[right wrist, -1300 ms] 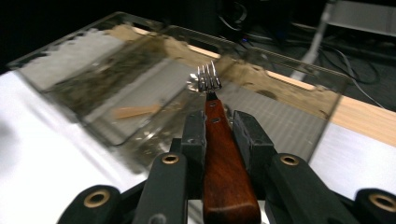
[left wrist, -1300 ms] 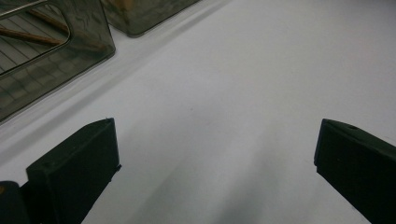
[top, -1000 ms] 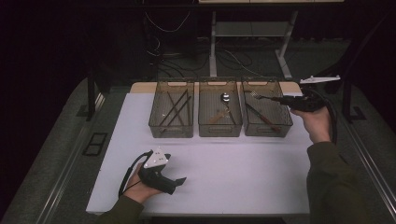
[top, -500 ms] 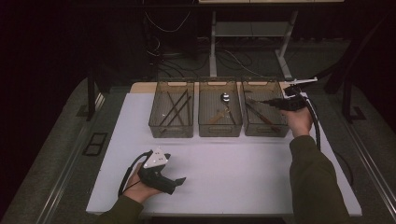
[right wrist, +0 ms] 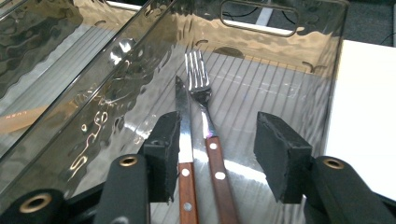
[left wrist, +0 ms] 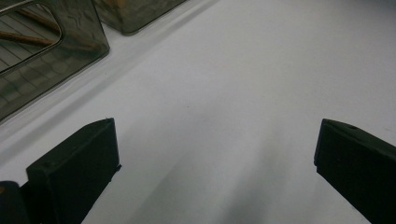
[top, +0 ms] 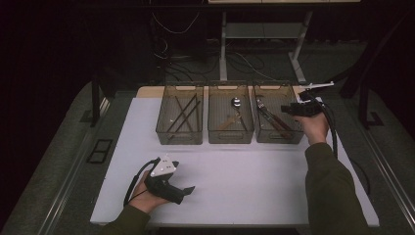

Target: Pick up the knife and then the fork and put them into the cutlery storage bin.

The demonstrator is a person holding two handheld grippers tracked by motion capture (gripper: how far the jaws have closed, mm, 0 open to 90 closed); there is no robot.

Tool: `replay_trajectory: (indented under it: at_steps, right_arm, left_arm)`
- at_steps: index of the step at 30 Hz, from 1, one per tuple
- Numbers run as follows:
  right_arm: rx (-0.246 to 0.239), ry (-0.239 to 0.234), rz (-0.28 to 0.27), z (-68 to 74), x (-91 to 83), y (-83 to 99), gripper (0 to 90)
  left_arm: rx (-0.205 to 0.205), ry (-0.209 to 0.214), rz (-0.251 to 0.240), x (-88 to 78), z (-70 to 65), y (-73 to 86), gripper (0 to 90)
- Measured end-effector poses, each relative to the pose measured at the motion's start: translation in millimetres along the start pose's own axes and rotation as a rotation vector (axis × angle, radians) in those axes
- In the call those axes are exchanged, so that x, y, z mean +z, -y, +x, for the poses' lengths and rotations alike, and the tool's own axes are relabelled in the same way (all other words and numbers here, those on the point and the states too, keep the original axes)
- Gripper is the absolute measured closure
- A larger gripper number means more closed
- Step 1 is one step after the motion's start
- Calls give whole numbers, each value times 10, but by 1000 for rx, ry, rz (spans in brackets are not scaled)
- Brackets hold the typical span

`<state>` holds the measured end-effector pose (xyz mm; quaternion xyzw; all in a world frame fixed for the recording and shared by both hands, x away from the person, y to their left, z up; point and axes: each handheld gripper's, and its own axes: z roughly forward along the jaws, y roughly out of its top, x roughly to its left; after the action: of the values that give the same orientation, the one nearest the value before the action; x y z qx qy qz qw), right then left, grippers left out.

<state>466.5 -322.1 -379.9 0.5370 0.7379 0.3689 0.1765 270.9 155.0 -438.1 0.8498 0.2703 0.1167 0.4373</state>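
Three clear bins stand in a row at the back of the white table (top: 244,171). In the right bin (top: 293,138) lie a fork (right wrist: 198,77) and a knife (right wrist: 183,109) with wooden handles. My right gripper (top: 285,108) hovers over that bin's right side. Its jaws (right wrist: 219,135) have just been opening and stand apart, with both handles lying on the bin floor below the gap and neither pad pressing on them. My left gripper (top: 189,189) rests in a hand at the table's front left, its jaws (left wrist: 217,144) wide open over bare tabletop.
The left bin (top: 179,138) holds several dark sticks (top: 182,113). The middle bin (top: 230,138) holds a spoon (top: 236,104) and a wooden-handled piece. A cable trails from each gripper. Dark floor, table legs and wires lie behind the table.
The right hand has come down and a little left over the right bin. The left hand has kept still.
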Motion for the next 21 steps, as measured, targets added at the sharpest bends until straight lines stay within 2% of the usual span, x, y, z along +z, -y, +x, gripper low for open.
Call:
replay_trajectory:
  at_steps: [5,8,12,17,21]
  right_arm:
    - [-16,-34,-12,23,-122,11,415]
    - [-42,-55,-30,60,-198,36,359]
    - [-58,-83,-70,118,-313,82,287]
    - [-101,-115,-64,204,-409,175,204]
    - [-127,-130,-80,311,-461,270,169]
  left_arm:
    - [10,10,-2,-2,19,-9,0]
    - [-18,15,-15,-7,49,-14,0]
    - [-24,17,-14,-23,65,-15,0]
    - [-35,18,-9,-17,74,-13,0]
    - [-45,14,-14,-29,74,-3,0]
